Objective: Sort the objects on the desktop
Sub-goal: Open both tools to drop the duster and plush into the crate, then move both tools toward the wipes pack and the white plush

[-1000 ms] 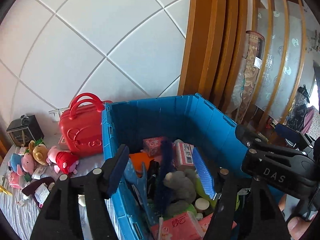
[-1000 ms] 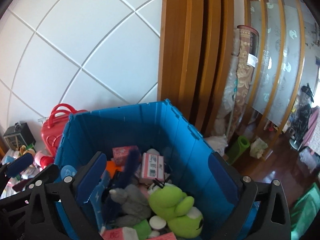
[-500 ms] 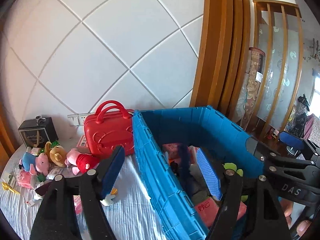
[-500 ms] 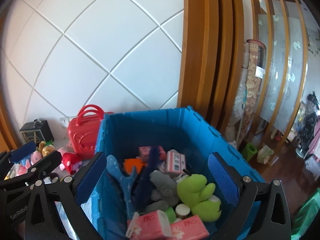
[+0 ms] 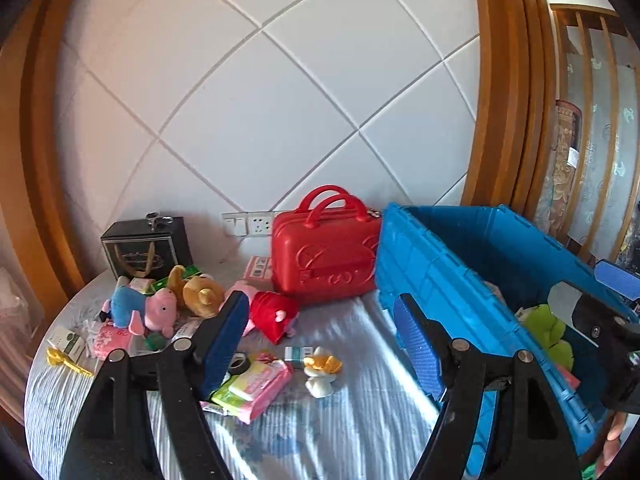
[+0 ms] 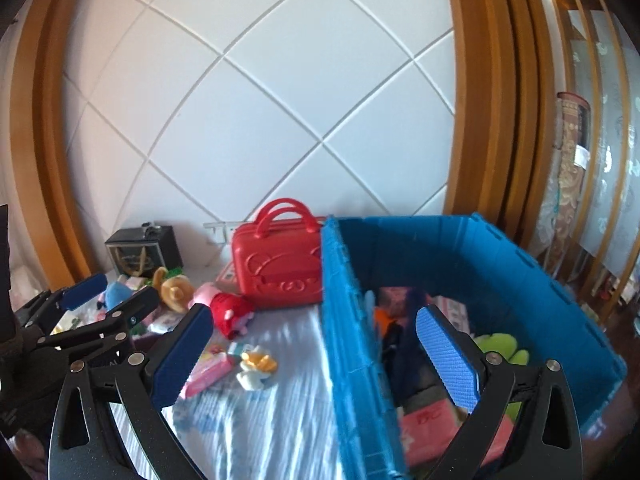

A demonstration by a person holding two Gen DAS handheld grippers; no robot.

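Left gripper [image 5: 320, 336] hanging spread and empty, right gripper [image 6: 312, 340] likewise gaping, one ribbed blue crate [image 5: 452, 276] sitting just right of the left gripper, holding one green plush [image 5: 548, 328], one red case [image 5: 324, 260] standing ahead.

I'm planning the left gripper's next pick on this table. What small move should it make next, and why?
Probably ease the left gripper forward and down toward the small white and yellow duck toy. Its jaws stand open and empty, the toy lies on the striped tablecloth almost straight ahead, apart from the pink tissue pack, and the blue crate already holds other toys.
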